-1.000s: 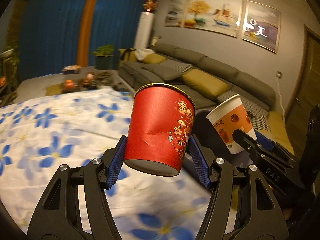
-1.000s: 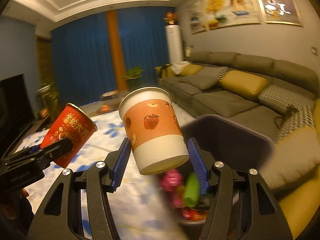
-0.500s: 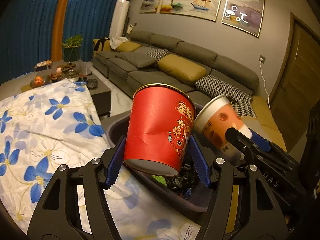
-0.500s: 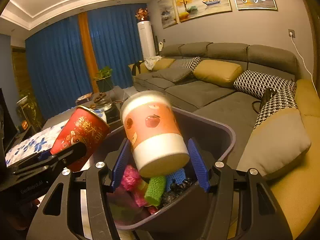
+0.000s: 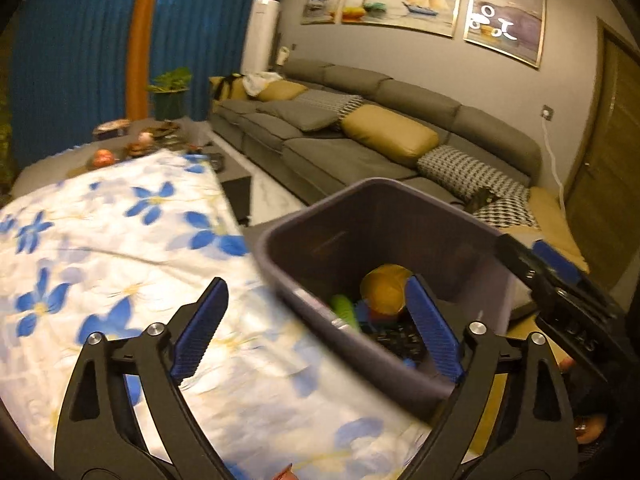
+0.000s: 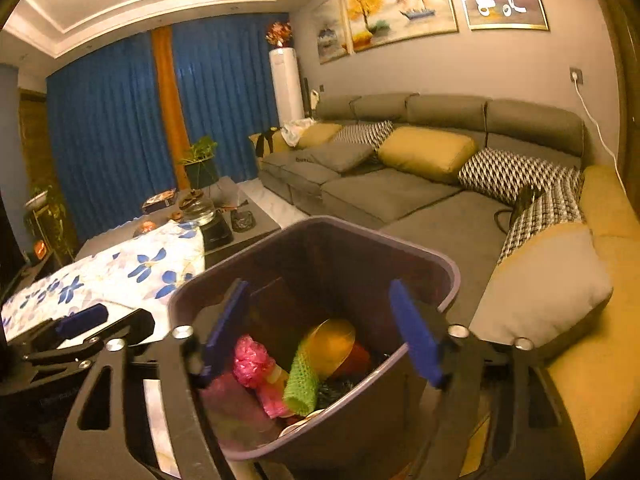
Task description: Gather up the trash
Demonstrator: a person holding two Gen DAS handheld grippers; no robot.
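Fingers (image 5: 200,330) of the left gripper (image 5: 316,324) have just been opening and stand wide apart, with nothing between them. The right gripper (image 6: 320,332) has likewise just been opening and holds nothing. Beyond both sits the dark bin (image 6: 448,280), just right of the flowered desk (image 5: 100,248). Inside it lie a red cup (image 6: 344,346), pink wrapping (image 6: 250,360) and a green mesh sleeve (image 6: 302,380). A grey sofa (image 6: 392,192) stands farther back.

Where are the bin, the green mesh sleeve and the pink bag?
bin (image 6: 450,276): right wrist view, far right rim.
green mesh sleeve (image 6: 302,380): right wrist view, middle of its netting.
pink bag (image 6: 250,362): right wrist view, crumpled upper part.
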